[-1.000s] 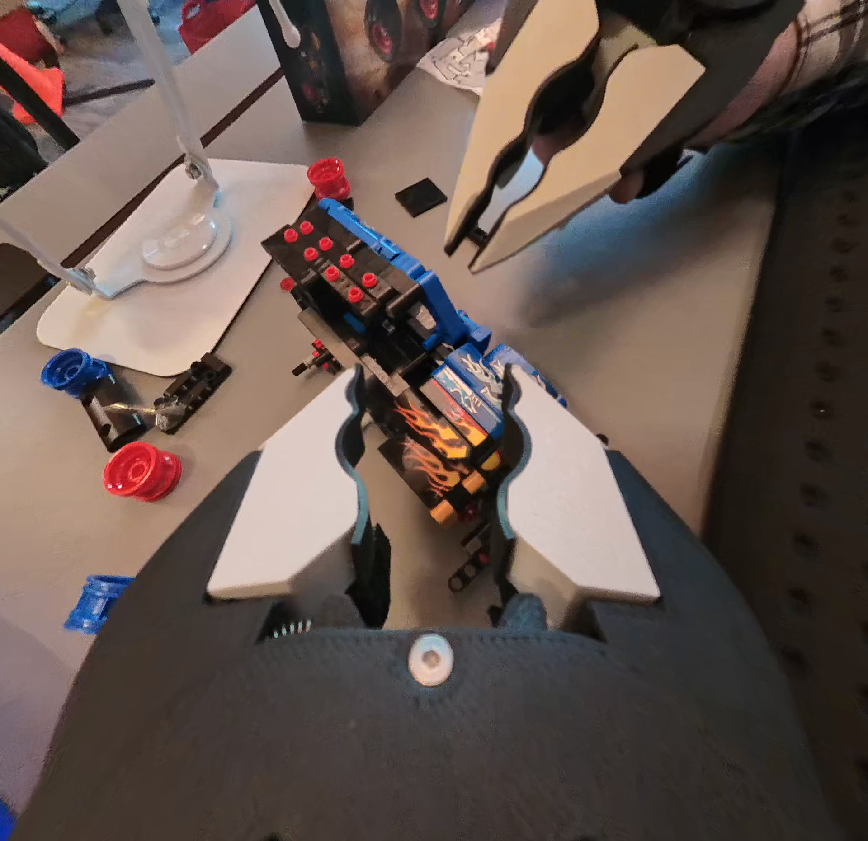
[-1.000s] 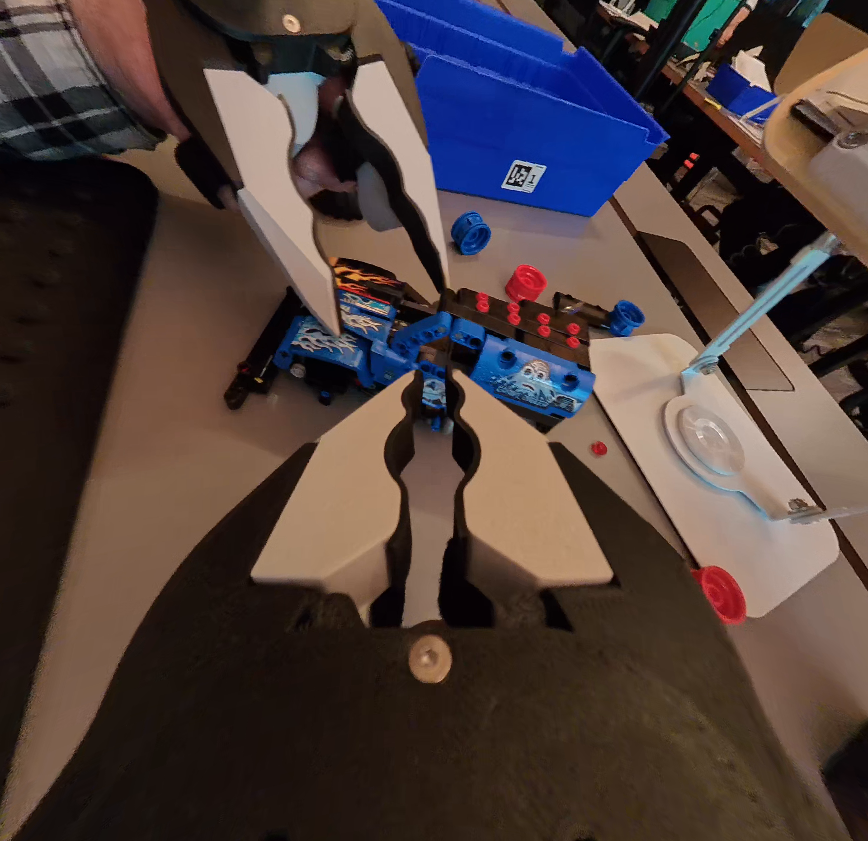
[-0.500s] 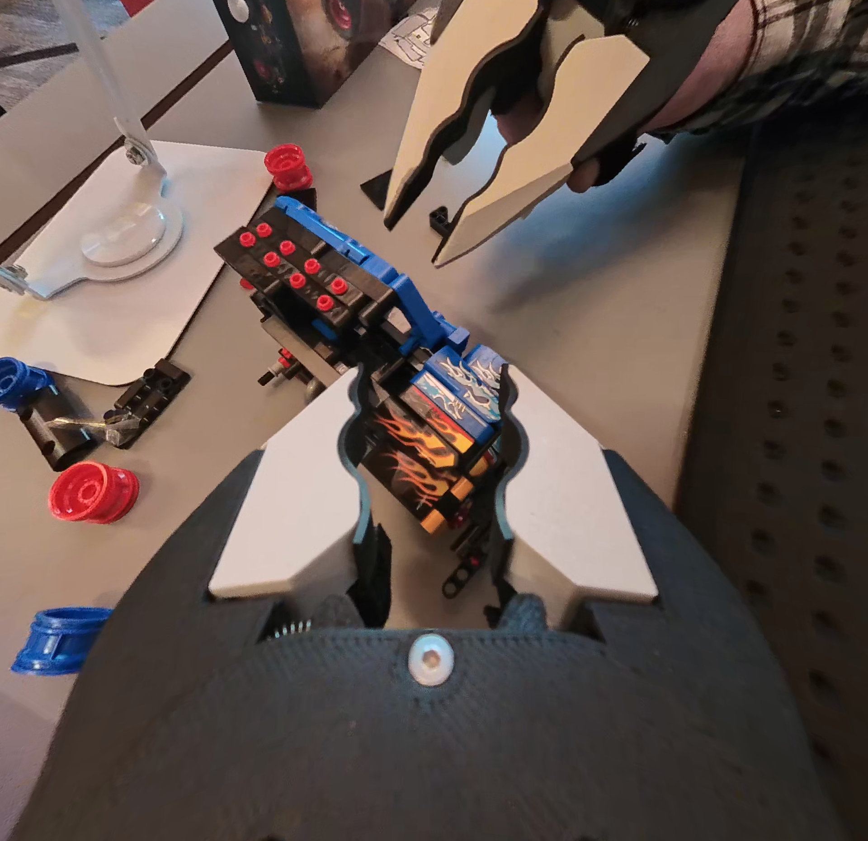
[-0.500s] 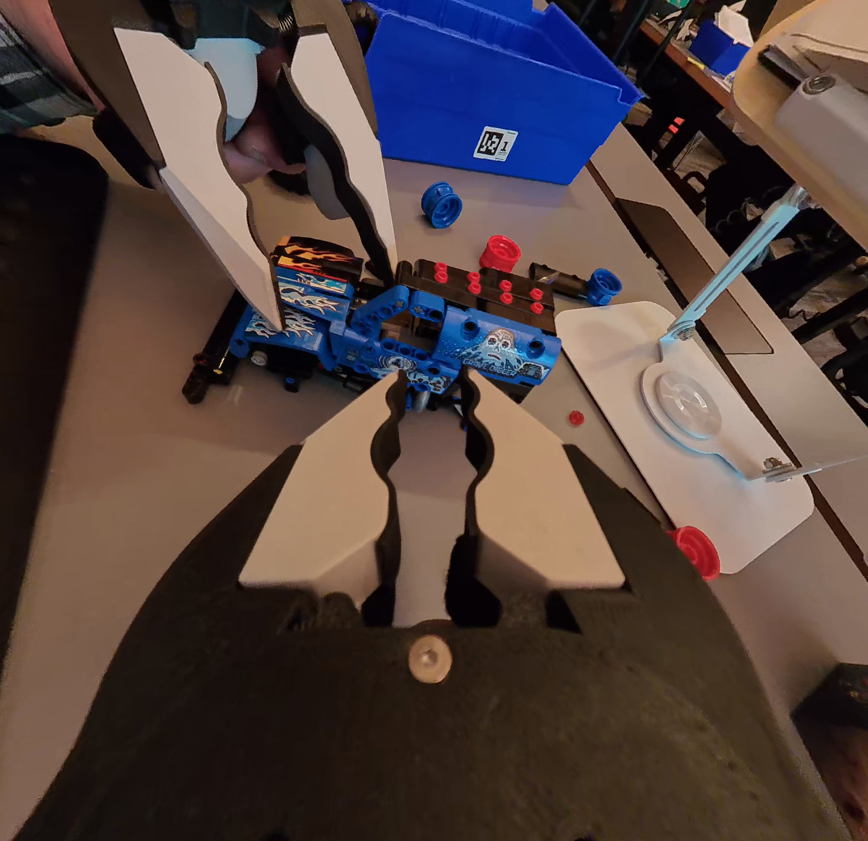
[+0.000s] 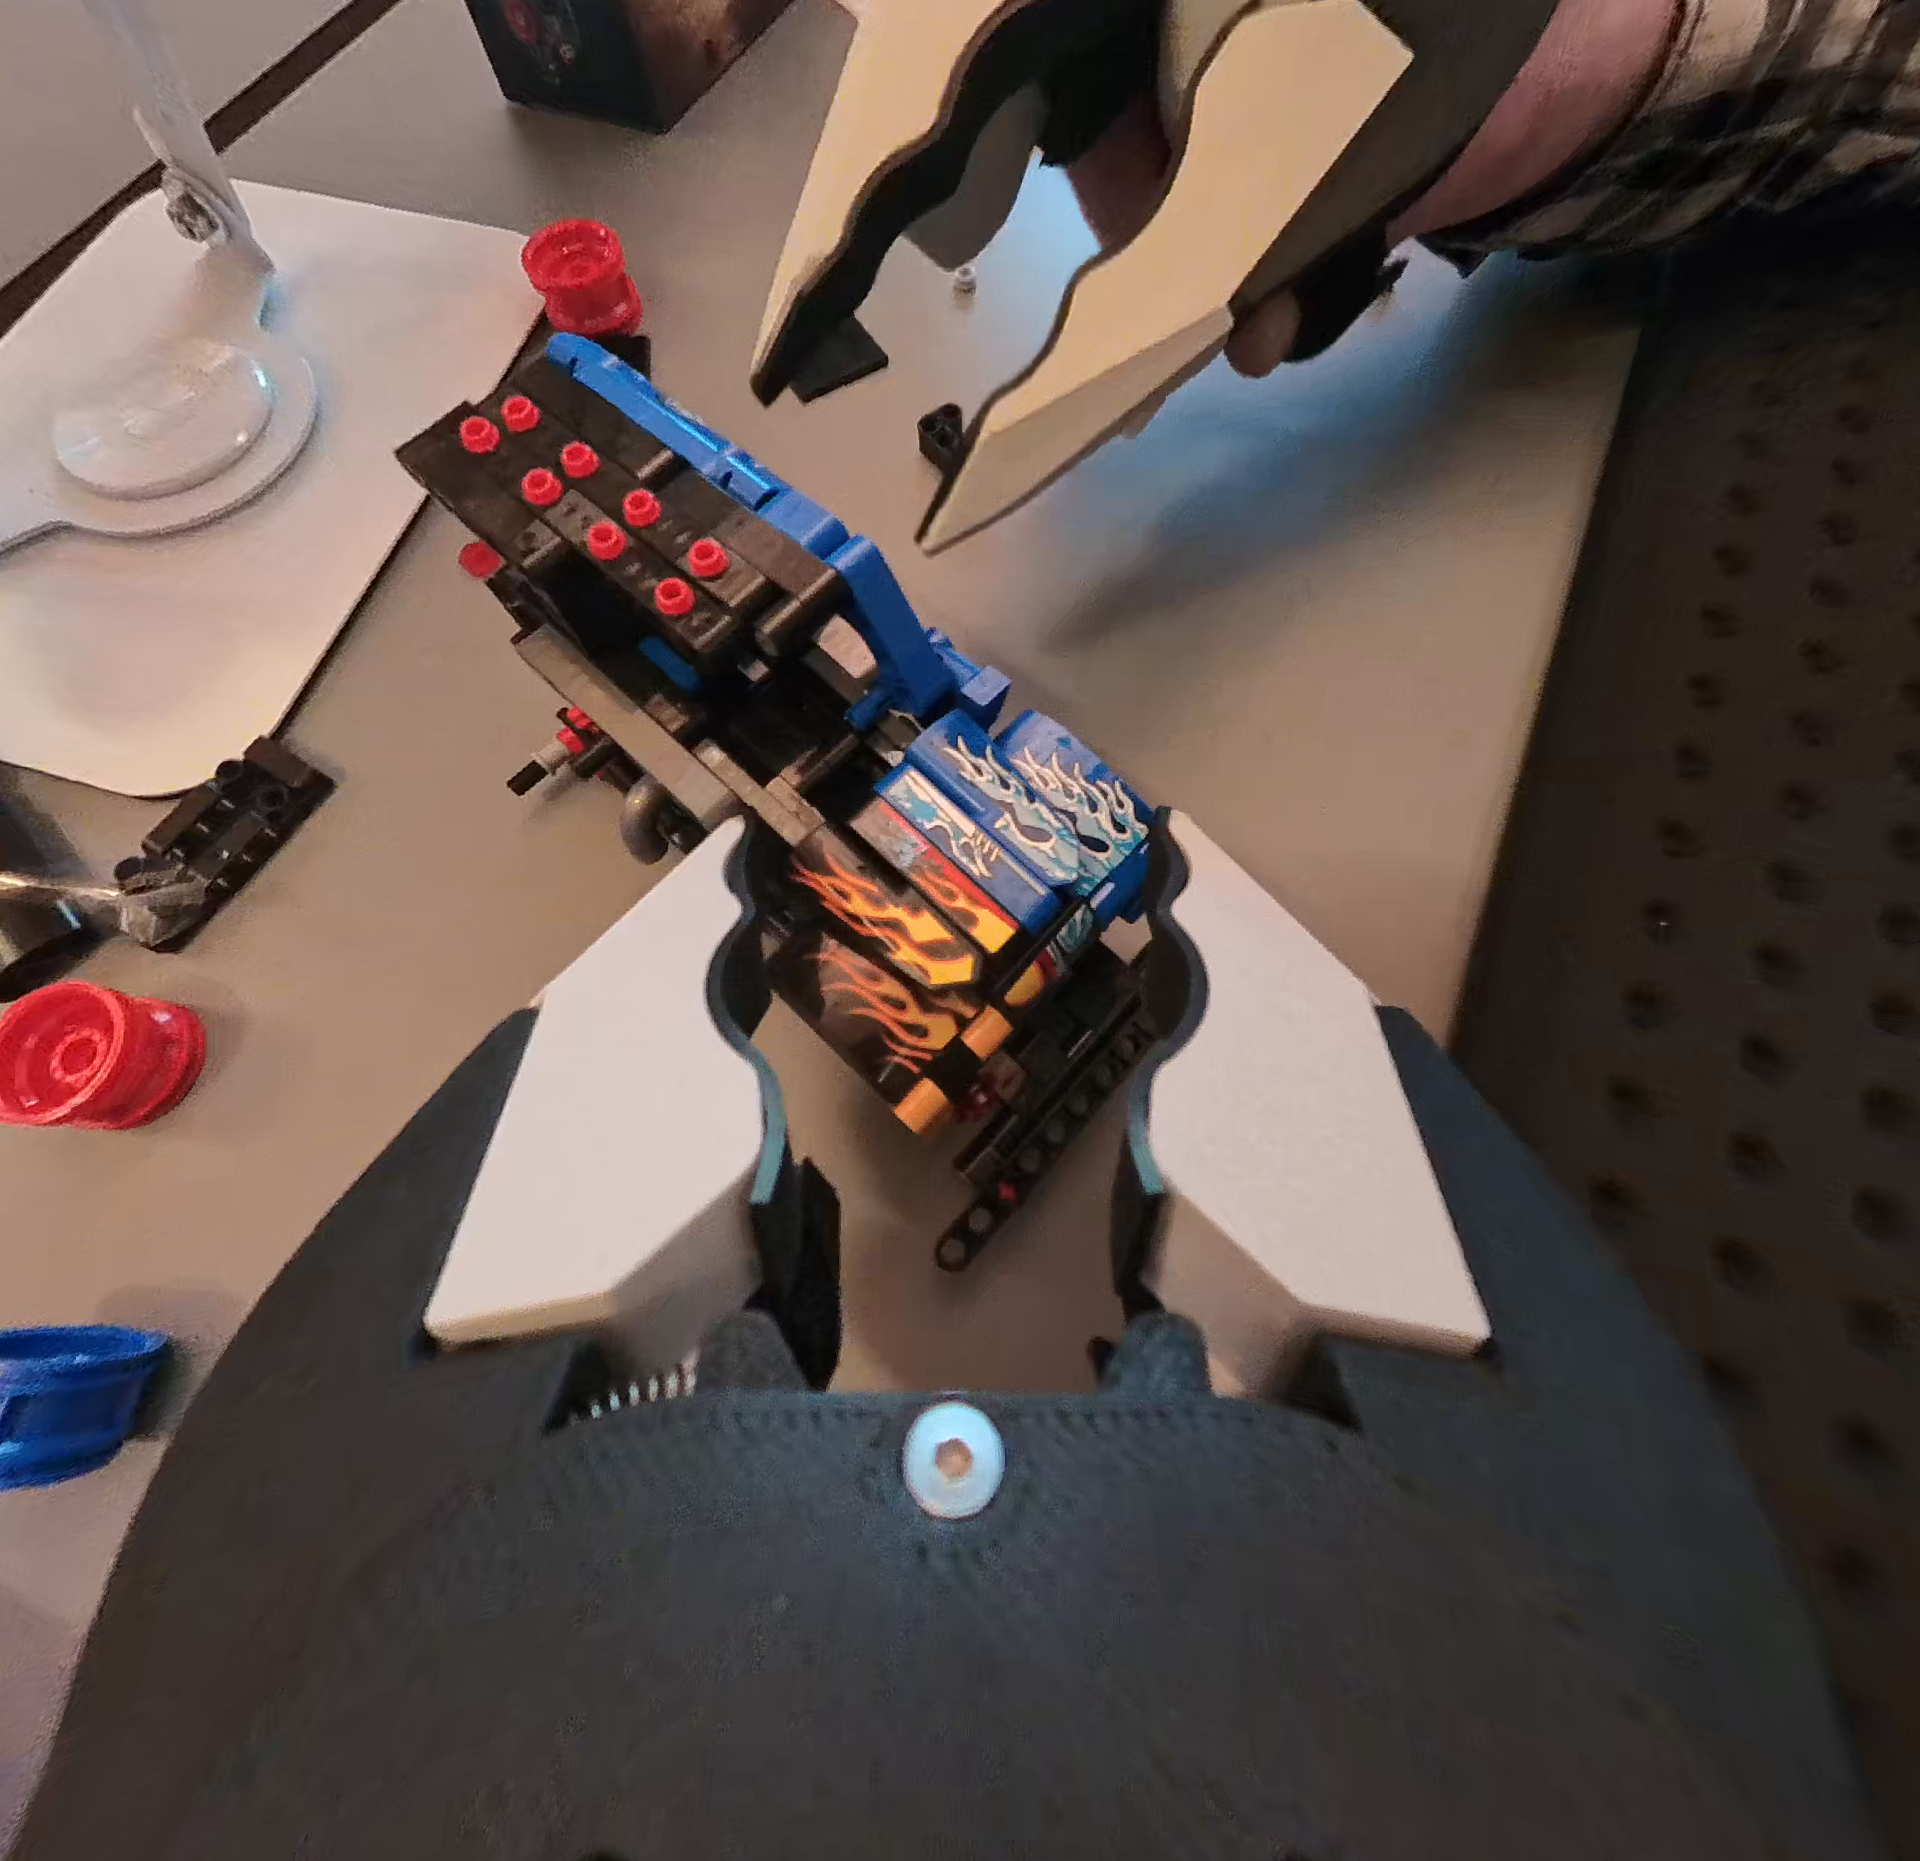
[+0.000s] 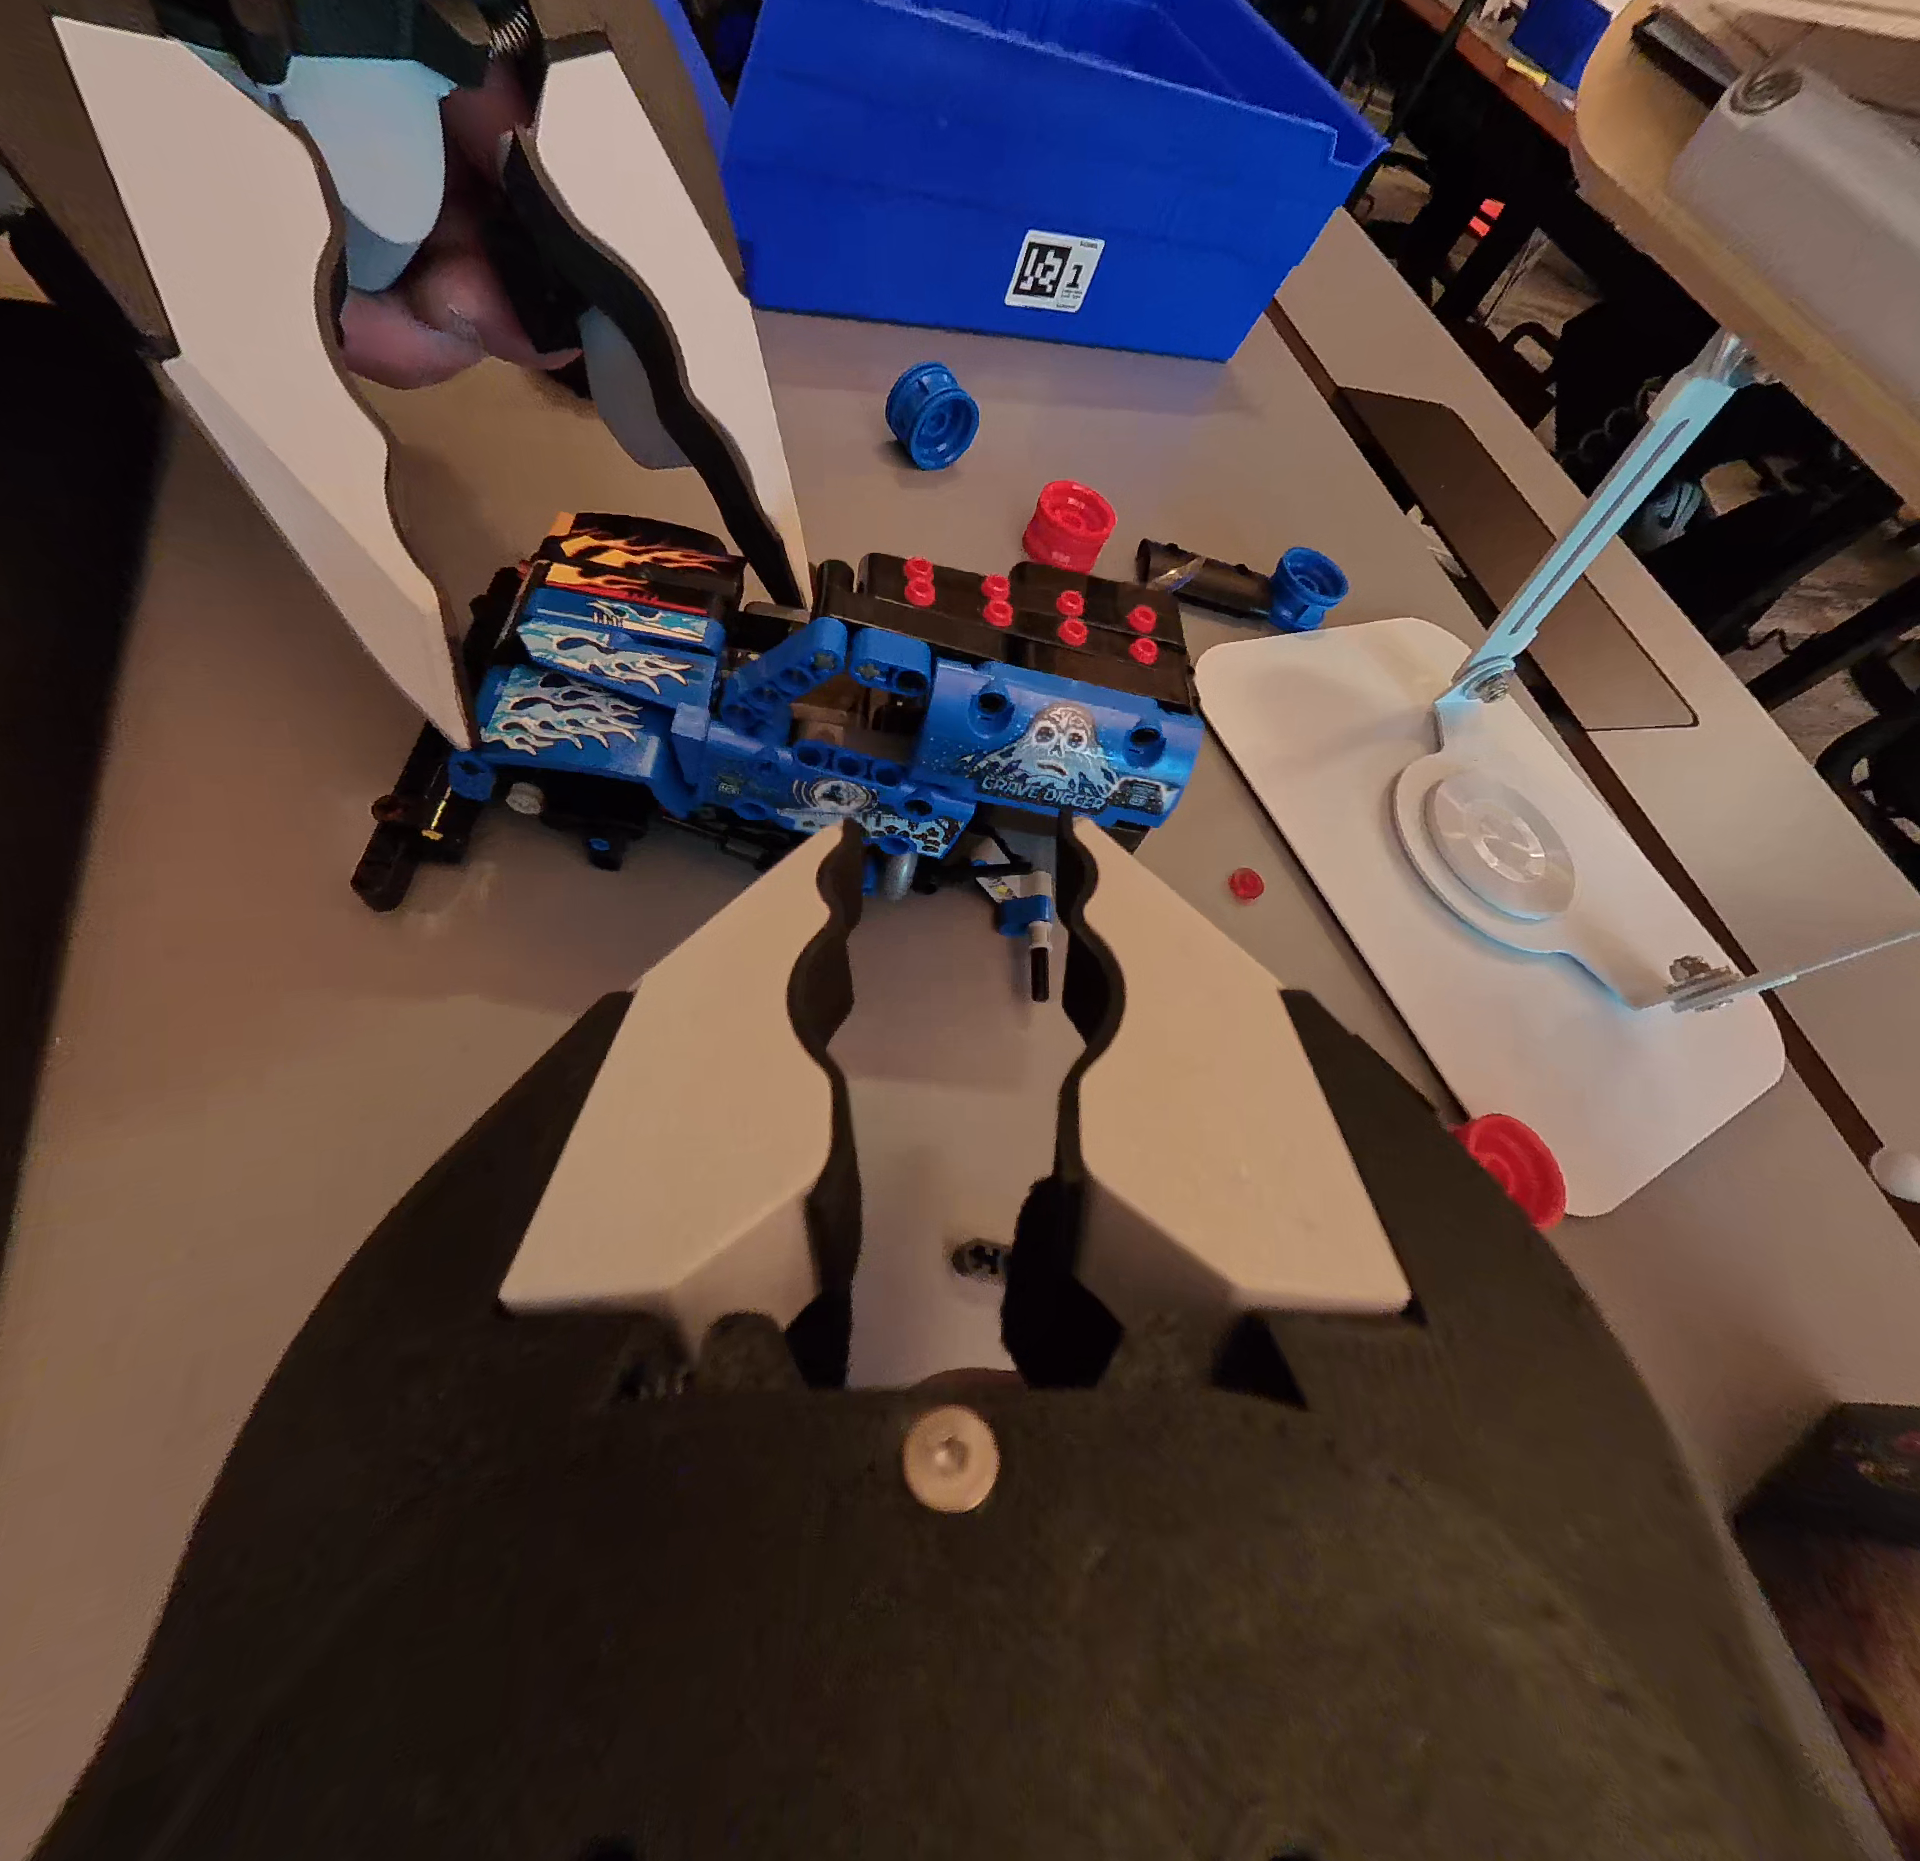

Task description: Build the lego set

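The lego truck body (image 5: 727,606), blue and black with flame panels and red studs, lies on the grey table (image 5: 1299,668); it also shows in the right wrist view (image 6: 987,731). My left gripper (image 5: 951,845) is open, its fingers on either side of the flame-panelled hood end, close against it. In the right wrist view the left gripper (image 6: 623,668) stands over that end. My right gripper (image 6: 956,829) is open and empty, its tips just short of the truck's blue side. It hangs above the table beyond the truck in the left wrist view (image 5: 847,466).
A blue bin (image 6: 987,149) stands behind the truck. Red hubs (image 6: 1070,523) (image 6: 1512,1167) and blue hubs (image 6: 932,414) (image 6: 1309,585) lie around. A white stand base (image 6: 1455,876) is at the right, the set box (image 5: 623,35) far back. A small black piece (image 6: 977,1261) lies under my right gripper.
My right gripper has opened from nearly shut and drawn back from the truck's side. My left gripper has moved further over the hood end and its jaws have spread slightly.
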`<state>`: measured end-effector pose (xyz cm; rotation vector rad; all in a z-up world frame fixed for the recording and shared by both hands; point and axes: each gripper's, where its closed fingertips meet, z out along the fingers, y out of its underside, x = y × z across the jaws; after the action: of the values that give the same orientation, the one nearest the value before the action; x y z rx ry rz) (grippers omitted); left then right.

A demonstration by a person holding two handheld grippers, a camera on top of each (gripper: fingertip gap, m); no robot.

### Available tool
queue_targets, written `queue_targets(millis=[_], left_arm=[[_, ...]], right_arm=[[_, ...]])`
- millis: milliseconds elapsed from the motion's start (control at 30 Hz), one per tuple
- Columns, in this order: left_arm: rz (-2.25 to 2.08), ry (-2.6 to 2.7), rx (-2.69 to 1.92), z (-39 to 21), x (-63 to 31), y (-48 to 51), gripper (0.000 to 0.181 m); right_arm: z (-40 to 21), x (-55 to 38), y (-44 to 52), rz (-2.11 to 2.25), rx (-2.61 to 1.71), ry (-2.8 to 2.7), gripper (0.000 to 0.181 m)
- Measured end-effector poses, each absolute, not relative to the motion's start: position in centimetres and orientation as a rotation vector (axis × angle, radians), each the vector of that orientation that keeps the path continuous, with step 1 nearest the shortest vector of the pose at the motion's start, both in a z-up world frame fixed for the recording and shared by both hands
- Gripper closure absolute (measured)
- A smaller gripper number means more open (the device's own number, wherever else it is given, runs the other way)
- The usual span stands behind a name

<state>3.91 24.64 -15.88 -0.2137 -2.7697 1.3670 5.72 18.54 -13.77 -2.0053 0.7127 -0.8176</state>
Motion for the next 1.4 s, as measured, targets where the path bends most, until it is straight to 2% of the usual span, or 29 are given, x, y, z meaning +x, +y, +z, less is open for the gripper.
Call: queue_targets(millis=[233,833,1067,1400], left_arm=[[1.392,-2.767,-0.188,-15.9,3.3,23.2,0.111],[1.448,-2.742,-0.127,-15.9,2.9,22.0,0.107],[1.446,-2.749,-0.117,-16.0,2.3,21.5,0.099],[1.446,-2.742,-0.152,-16.0,0.6,20.9,0.101]], right_arm=[[-14.3,5.8,18.1,-0.773,-2.013,0.751,0.138],[-14.6,6.0,16.7,-0.682,-1.996,0.803,0.139],[-14.6,6.1,16.2,-0.681,-1.994,0.812,0.141],[-15.2,6.7,14.6,-0.718,-2.014,0.841,0.149]])
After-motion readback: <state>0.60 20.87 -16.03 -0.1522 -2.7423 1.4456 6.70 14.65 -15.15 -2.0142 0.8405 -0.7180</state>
